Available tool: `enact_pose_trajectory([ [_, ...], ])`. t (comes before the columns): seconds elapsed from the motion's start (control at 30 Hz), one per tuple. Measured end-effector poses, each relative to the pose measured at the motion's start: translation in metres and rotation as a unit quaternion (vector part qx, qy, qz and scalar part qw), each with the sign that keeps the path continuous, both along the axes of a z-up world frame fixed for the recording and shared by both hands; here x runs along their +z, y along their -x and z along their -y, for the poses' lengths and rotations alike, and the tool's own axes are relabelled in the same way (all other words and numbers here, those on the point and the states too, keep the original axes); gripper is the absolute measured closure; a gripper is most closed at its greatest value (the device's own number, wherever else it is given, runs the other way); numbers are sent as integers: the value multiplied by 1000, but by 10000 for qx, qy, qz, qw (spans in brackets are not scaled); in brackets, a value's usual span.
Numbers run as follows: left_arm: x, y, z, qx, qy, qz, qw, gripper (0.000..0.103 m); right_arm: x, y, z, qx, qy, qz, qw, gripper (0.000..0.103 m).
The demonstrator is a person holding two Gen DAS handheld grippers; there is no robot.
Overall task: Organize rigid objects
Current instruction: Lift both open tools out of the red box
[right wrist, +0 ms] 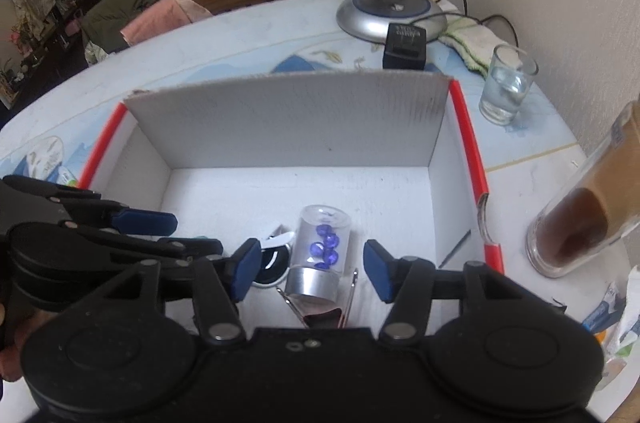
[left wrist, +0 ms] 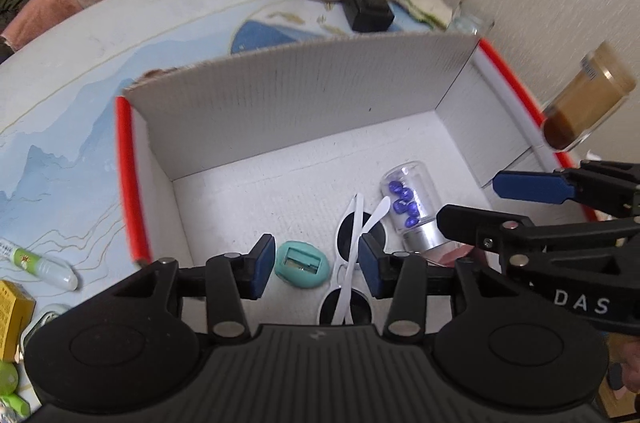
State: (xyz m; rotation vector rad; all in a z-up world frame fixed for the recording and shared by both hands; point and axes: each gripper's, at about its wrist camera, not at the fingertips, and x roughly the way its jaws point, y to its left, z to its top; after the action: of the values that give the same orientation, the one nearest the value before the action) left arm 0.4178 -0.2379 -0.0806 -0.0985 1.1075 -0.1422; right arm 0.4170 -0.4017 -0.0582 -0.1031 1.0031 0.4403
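A round table [left wrist: 100, 35] covered with a pale blue landscape print is seen against a textured white wall, with chairs and household clutter in the background. A white cardboard box [left wrist: 304, 103] with red edges is set on the table, its far flap raised upright. Inside the box, near the front, a teal oval pencil sharpener [left wrist: 303, 269], white-framed sunglasses [left wrist: 352, 263] and a clear vial of blue beads [right wrist: 322, 249] with a silver cap are laid side by side; the vial lies on its side. A small metal clip [right wrist: 320, 315] is seen just in front of the vial's cap.

The left gripper [left wrist: 316, 267] is held above the sharpener and sunglasses, its blue-padded fingers apart, with nothing pressed between them. The right gripper [right wrist: 308, 273] is held over the vial, fingers likewise apart and clear of it.

Outside the box, a glass jar of brown powder [right wrist: 580, 223] and a small drinking glass [right wrist: 506, 83] are placed to the right. A lamp base [right wrist: 390, 13], a black adapter [right wrist: 404, 47] and a cloth are found behind. A glue tube [left wrist: 40, 265] and a yellow packet [left wrist: 10, 319] lie to the left.
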Motion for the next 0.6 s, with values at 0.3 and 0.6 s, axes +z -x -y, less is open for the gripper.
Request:
enact_pose_trajectory([
  [0.3, 28, 31, -15, 185, 8, 494, 9986, 46, 22, 25, -1, 89, -152, 284, 9994, 41],
  [0.6, 47, 68, -29, 314, 78, 793, 9963, 43, 36, 50, -5, 174, -241, 521, 9982, 31],
])
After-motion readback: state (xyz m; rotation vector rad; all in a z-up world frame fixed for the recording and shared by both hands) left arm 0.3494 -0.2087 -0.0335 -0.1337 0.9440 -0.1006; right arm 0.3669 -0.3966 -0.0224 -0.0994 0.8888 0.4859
